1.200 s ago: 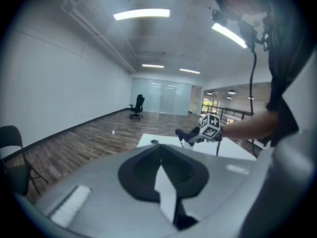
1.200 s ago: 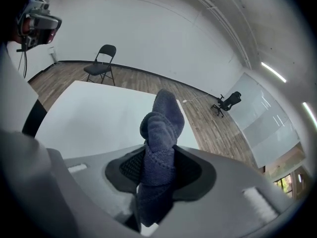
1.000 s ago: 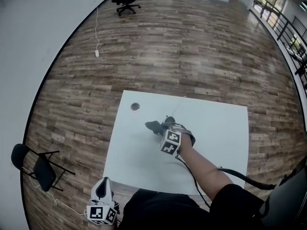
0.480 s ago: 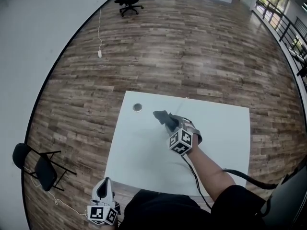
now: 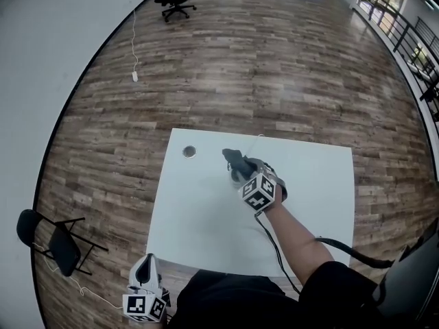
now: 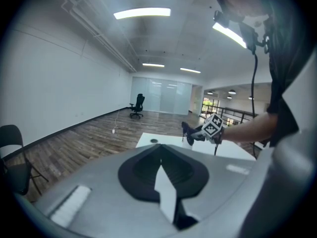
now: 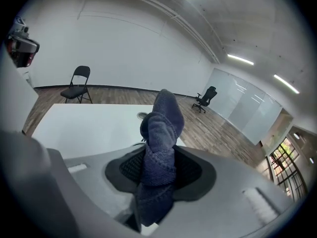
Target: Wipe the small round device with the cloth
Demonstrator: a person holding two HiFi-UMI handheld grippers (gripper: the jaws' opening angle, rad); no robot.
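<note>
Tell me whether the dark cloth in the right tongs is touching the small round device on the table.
Apart. The head view shows bare white table between the cloth, clamped in the right tongs, and the small round device.

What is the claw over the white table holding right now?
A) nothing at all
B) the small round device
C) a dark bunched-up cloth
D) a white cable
C: in the right gripper view the right claw is clamped on a dark cloth, while the small round device lies apart from it on the table.
</note>
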